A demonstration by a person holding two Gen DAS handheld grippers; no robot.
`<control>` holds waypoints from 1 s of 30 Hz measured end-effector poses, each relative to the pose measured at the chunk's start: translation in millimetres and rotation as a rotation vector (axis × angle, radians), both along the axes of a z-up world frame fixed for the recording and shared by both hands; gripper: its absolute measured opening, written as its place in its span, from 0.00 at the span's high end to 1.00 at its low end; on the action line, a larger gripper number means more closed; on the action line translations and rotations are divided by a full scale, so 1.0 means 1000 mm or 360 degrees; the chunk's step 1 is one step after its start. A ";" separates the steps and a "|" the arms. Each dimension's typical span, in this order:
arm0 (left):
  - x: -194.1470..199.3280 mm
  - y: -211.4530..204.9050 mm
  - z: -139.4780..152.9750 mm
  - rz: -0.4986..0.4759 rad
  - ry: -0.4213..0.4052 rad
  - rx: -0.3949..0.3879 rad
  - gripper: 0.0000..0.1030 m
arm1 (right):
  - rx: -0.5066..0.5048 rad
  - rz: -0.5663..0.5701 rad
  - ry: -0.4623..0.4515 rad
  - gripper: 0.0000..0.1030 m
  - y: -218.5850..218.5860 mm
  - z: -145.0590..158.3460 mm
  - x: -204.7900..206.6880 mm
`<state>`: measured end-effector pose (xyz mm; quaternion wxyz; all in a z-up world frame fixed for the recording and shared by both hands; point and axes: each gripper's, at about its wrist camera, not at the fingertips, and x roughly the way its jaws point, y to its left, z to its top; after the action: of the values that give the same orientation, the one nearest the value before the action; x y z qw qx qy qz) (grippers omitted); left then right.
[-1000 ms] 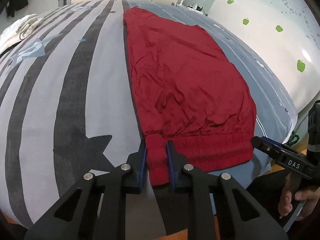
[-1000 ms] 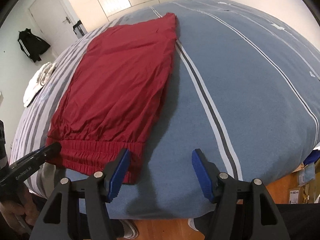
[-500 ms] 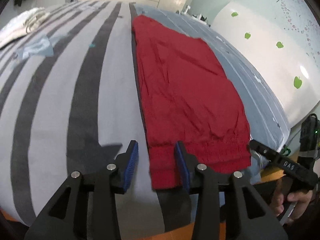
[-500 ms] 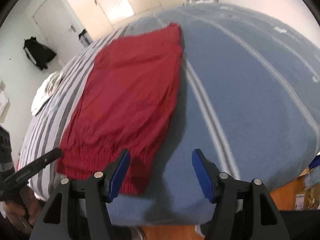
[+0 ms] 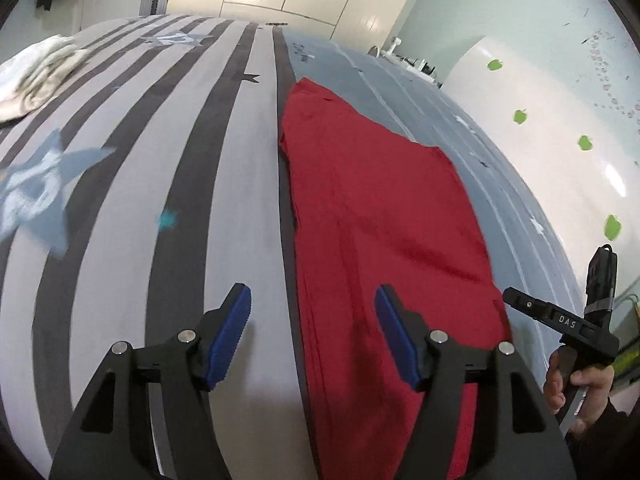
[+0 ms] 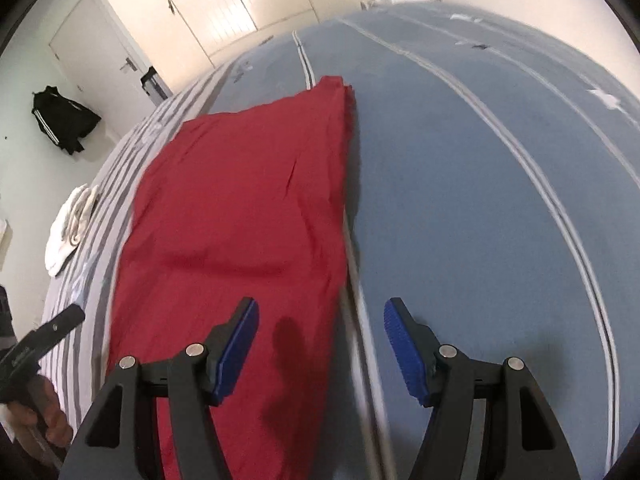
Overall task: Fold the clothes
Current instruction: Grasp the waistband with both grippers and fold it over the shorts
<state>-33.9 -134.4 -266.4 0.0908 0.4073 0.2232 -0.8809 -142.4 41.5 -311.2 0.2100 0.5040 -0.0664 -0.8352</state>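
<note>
Red trousers [image 5: 380, 216] lie flat, folded lengthwise, on the bed; they also show in the right wrist view [image 6: 248, 216]. My left gripper [image 5: 312, 332] is open and empty above the garment's left edge, straddling it. My right gripper [image 6: 320, 340] is open and empty above the garment's right edge. The right gripper shows at the right edge of the left wrist view [image 5: 560, 320]; the left gripper shows at the left edge of the right wrist view [image 6: 36, 344]. The waistband end is hidden below both grippers.
The bed cover is grey-striped [image 5: 132, 208] on the left and blue [image 6: 480, 200] on the right. A white garment [image 5: 36, 72] lies at the far left of the bed. A black jacket [image 6: 64, 120] hangs on the wall. Wardrobe doors [image 6: 224, 4] stand beyond the bed.
My left gripper let go of the waistband and opened wide. Both grippers moved forward over the trousers, toward the leg end.
</note>
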 end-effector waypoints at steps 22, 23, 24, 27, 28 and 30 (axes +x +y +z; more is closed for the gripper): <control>-0.059 0.024 -0.054 -0.0202 -0.0071 -0.0053 0.61 | 0.0060 0.0294 0.0049 0.62 -0.057 -0.032 -0.019; -0.058 0.028 -0.054 -0.0205 -0.0067 -0.0066 0.62 | 0.0070 0.0296 0.0057 0.63 -0.059 -0.033 -0.020; -0.056 0.031 -0.054 -0.0206 -0.0059 -0.0067 0.62 | 0.0086 0.0296 0.0063 0.63 -0.063 -0.034 -0.020; -0.057 0.033 -0.055 -0.0211 -0.0042 -0.0069 0.64 | 0.0079 0.0322 0.0051 0.63 -0.069 -0.035 -0.021; -0.057 0.034 -0.056 -0.0211 -0.0040 -0.0082 0.71 | 0.0048 0.0331 0.0034 0.65 -0.069 -0.034 -0.022; -0.060 0.038 -0.058 -0.0220 -0.0018 -0.0088 0.82 | 0.0040 0.0336 0.0038 0.70 -0.065 -0.034 -0.021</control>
<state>-93.8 -96.2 -324.3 0.0423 0.4240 0.1696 -0.8886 -163.2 -23.7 -345.5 0.2912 0.5007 0.0001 -0.8152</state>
